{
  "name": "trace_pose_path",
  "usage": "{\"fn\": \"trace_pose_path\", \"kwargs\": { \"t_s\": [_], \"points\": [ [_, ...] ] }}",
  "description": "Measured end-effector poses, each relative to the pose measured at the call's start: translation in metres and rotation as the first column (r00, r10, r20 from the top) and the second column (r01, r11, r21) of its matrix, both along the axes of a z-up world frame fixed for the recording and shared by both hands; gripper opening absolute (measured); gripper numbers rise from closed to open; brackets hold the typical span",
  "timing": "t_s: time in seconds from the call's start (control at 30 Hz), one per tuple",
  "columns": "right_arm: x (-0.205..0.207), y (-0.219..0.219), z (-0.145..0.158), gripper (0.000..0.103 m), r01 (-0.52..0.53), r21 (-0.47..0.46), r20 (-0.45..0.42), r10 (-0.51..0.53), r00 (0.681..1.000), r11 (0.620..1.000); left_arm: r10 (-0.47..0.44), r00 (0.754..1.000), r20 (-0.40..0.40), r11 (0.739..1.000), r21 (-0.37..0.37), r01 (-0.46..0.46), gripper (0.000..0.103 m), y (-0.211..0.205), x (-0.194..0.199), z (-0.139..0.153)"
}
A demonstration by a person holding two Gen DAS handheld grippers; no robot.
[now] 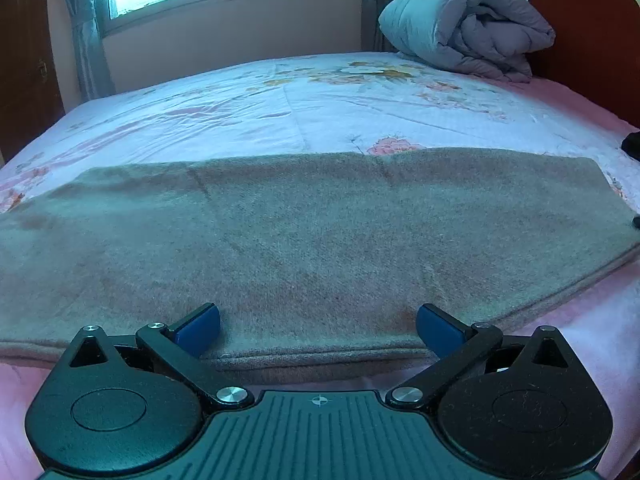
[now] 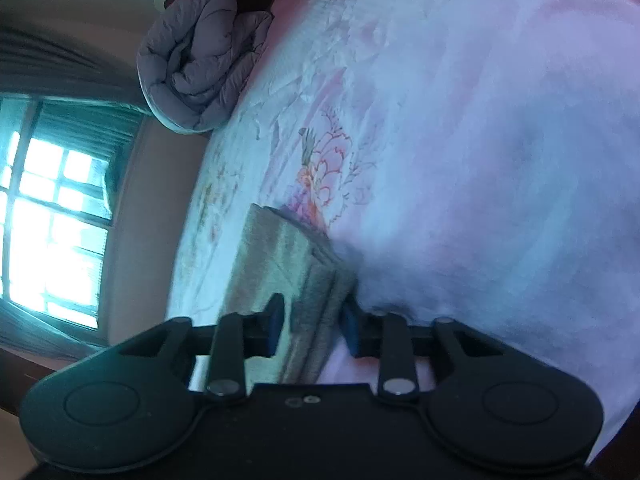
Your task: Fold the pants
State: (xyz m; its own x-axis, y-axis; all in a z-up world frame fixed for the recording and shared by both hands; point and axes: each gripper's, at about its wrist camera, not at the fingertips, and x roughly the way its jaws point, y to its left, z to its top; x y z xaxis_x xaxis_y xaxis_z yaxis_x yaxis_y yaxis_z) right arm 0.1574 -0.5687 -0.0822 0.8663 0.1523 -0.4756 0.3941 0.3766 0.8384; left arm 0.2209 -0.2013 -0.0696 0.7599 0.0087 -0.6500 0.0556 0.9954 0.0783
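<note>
- Pants (image 1: 320, 232) of grey-brown fleecy fabric are laid flat and folded lengthwise across the near part of a bed, one long edge running close to the bed's near side
- One end of the pants (image 2: 280, 264) is seen layered and pinched between the blue pads of the right gripper (image 2: 310, 326), whose jaws are closed on the fabric
- The left gripper (image 1: 318, 330) is held over the near edge of the pants, its blue-padded jaws spread wide with nothing gripped
- A floral pink-and-white bedsheet (image 1: 320, 96) is spread beneath
- A rolled grey quilted duvet (image 1: 468, 28) is set at the red-brown headboard (image 1: 592, 24)
</note>
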Motion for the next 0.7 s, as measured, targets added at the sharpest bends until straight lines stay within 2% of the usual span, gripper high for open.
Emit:
{"fn": "trace_pose_path", "kwargs": {
  "t_s": [0.23,0.27,0.37,0.43,0.47,0.57,0.7],
  "points": [
    [0.008,0.001,0.004,0.009,-0.029,-0.069,-0.029,0.027,0.999,0.997,0.017,1.0,-0.006,1.0,0.008,-0.017,0.103,-0.003,0.0,-0.006],
    [0.009,0.002,0.009,0.009,-0.031,-0.081,-0.033,0.029,0.999,0.996,0.014,1.0,-0.002,1.0,0.016,-0.014,0.103,-0.005,0.001,-0.007],
    [0.012,0.018,0.041,0.008,-0.059,-0.161,0.036,0.066,0.997,0.985,0.001,1.0,0.002,1.0,0.006,-0.001,0.103,-0.002,0.002,-0.007],
    [0.018,0.036,0.064,0.008,-0.095,-0.216,0.07,0.112,0.991,0.972,-0.012,1.0,0.0,0.999,-0.053,0.012,0.103,0.009,0.002,-0.001],
    [0.022,0.049,0.078,0.008,-0.118,-0.246,0.087,0.143,0.986,0.962,-0.017,1.0,0.004,0.996,-0.085,0.018,0.103,0.021,0.0,0.006],
    [0.035,0.098,0.115,0.008,-0.191,-0.347,0.122,0.246,0.962,0.918,0.061,0.995,0.077,0.99,-0.134,-0.05,0.103,0.078,-0.021,0.03],
    [0.049,0.194,0.149,0.008,-0.306,-0.496,0.137,0.421,0.897,0.813,0.194,0.97,0.146,0.973,-0.155,-0.171,0.103,0.189,-0.059,0.055]
  ]
}}
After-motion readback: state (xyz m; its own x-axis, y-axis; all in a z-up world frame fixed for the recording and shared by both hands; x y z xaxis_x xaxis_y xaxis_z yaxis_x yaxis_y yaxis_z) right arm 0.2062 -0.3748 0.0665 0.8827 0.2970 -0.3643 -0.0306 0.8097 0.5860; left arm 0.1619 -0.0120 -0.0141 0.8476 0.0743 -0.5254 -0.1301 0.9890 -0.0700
